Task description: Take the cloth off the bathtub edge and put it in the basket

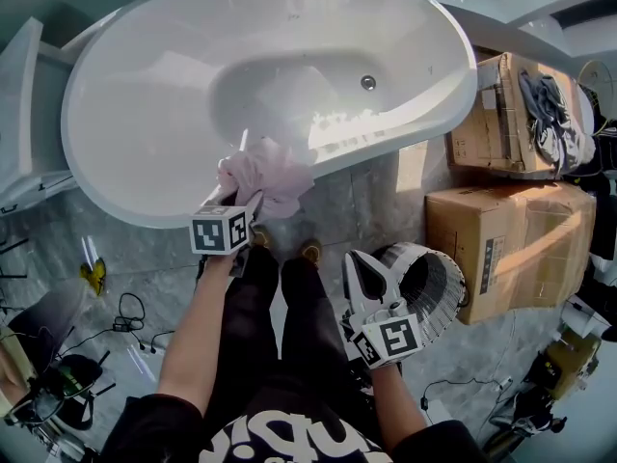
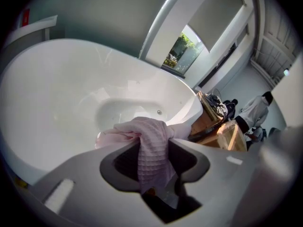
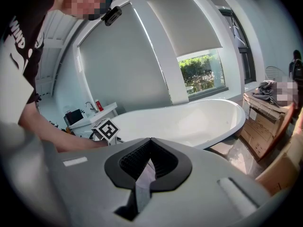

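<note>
The left gripper point(image 1: 243, 204) reaches down to the near rim of the bathtub point(image 1: 135, 205), its jaws closed on a fold of the pink cloth point(image 1: 265, 177). The rest of the cloth sits bunched at that rim, and I cannot tell whether it rests on it or hangs just clear. It looks light, soft and limp, with a waffle weave that should give the pads good purchase. It will probably sag and trail rather than hold a shape, so a pinch on a gathered bunch near the middle seems safer than one on a corner. Nothing about it looks fragile, and the smooth rim should let it slide off freely. Only the left gripper view shows the weave and the strip of fabric running down through the jaws, along with the tub's drain and a person in white far off at the right. Further right, the right gripper point(image 1: 362, 263) hangs above the floor by the person's legs, its jaws pressed together with nothing in them, which its own view confirms. That view also shows the tub from the side and a window, but not the cloth. Only the head view shows the white slatted basket point(image 1: 451, 292), which stands on the floor just beside the right gripper, with cardboard boxes point(image 1: 501, 239) beyond it.
</note>
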Available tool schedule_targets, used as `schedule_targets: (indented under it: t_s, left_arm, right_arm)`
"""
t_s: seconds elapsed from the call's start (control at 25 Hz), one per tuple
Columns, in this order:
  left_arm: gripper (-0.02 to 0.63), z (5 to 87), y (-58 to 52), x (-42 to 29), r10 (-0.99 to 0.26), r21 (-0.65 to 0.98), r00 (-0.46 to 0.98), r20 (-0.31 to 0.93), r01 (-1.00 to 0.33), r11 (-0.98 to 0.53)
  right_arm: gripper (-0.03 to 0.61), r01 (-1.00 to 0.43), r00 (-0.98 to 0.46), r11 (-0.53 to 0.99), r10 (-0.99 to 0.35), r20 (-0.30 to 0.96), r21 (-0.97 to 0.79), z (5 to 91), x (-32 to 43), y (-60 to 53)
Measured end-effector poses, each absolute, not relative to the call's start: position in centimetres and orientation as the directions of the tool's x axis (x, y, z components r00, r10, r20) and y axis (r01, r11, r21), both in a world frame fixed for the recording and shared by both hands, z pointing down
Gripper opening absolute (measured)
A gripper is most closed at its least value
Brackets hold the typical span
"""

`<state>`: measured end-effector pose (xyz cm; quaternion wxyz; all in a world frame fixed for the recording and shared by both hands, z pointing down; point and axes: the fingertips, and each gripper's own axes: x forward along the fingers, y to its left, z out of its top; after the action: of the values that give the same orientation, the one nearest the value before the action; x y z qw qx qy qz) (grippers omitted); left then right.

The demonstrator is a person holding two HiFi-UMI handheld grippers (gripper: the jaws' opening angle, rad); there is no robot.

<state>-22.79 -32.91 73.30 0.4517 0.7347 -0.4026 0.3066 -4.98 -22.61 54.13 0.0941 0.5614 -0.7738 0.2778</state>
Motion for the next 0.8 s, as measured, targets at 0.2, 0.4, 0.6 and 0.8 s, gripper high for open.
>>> schedule_targets:
  t_s: [0.2, 0.4, 0.6, 0.8]
  left_arm:
    - [0.169, 68.6, -32.8, -22.2, -0.362, 0.441, 0.538, 0.761, -0.839, -0.319]
    - [0.169, 63.7, -32.3, -22.0, -0.387, 0.465, 0.579, 0.717, -0.812, -0.352]
    - [0.170, 58.5, -31.7, -21.9, -0.414, 0.492, 0.617, 0.669, -0.786, -0.375]
    - [0.172, 52.9, -31.0, -21.6, -0.438, 0.478, 0.640, 0.631, -0.766, -0.430]
  right_arm:
    - [0.006, -0.921, -0.352, 0.222, -0.825, 0.443, -0.320, 53.1, -4.9, -22.8]
    - [0.006, -0.923, -0.351, 0.234, -0.837, 0.419, -0.307, 51.2, -5.0, -23.1]
    - [0.006, -0.924, -0.346, 0.240, -0.857, 0.382, -0.297, 48.7, -4.4, -23.1]
    - [0.006, -0.927, -0.340, 0.250, -0.875, 0.346, -0.278, 45.4, -4.1, -22.5]
